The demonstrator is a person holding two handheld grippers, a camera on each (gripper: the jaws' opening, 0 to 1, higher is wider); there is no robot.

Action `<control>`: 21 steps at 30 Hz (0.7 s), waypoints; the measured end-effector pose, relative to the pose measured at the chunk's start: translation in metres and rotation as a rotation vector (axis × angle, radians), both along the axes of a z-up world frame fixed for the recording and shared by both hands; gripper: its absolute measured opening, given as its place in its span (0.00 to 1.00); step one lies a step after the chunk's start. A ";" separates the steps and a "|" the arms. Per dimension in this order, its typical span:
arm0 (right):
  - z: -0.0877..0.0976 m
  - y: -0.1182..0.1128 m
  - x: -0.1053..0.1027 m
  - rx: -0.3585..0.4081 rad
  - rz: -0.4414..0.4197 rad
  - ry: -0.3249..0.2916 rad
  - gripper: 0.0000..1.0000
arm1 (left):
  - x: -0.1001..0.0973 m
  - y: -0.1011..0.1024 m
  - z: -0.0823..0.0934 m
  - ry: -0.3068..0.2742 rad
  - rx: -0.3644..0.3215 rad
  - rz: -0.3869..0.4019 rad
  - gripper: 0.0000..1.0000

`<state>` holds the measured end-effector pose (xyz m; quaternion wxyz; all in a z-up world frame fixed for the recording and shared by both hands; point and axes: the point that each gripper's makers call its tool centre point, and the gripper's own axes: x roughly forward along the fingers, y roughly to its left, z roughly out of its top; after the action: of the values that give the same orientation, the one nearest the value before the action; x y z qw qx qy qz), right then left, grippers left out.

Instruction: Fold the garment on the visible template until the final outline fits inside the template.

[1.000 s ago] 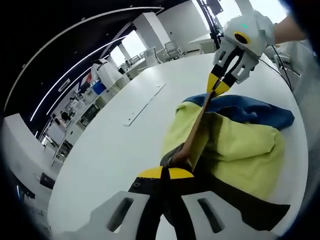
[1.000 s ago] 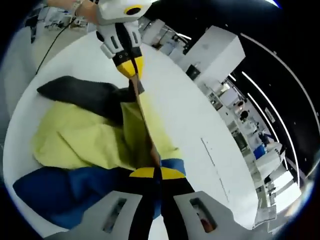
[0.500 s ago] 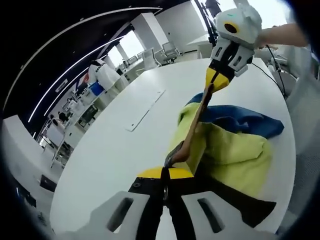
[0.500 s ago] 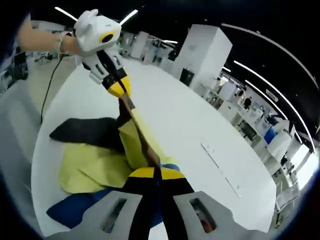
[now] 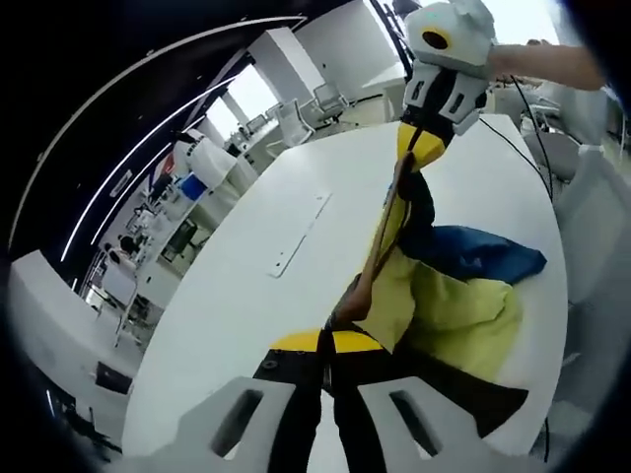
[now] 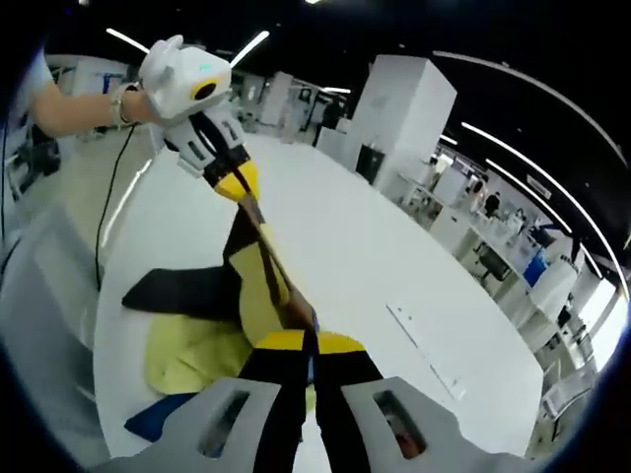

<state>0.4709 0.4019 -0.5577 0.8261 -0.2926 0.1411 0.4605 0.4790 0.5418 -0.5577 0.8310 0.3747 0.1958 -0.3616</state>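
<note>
I have two grippers up and one garment stretched between them over the white counter. In the left gripper view my left gripper has its yellow-tipped jaws closed on the near end of a taut edge of the cloth, and at the far end the right gripper has its jaws pinched on the same edge, a hand behind it. The garment has three colours that I can count: yellow in the middle, a blue part lying toward the far side, a black part near my jaws. Its lower part rests on the counter while the held edge is lifted clear. In the right gripper view the right gripper is clamped on the cloth and the left gripper grips the other end, a forearm behind it. One thin flat strip lies on the counter, well apart from the garment.
</note>
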 end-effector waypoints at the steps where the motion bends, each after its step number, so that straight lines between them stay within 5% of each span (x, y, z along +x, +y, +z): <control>1: 0.005 0.000 0.000 0.003 0.001 -0.001 0.01 | 0.001 0.000 0.005 -0.009 0.003 0.000 0.00; 21: 0.133 -0.005 0.003 0.105 0.005 -0.070 0.01 | 0.008 -0.005 0.128 -0.186 0.044 -0.032 0.00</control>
<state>0.4740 0.3971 -0.4246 0.8437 -0.2650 0.0869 0.4588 0.4868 0.5369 -0.4294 0.8311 0.4281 0.1196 -0.3342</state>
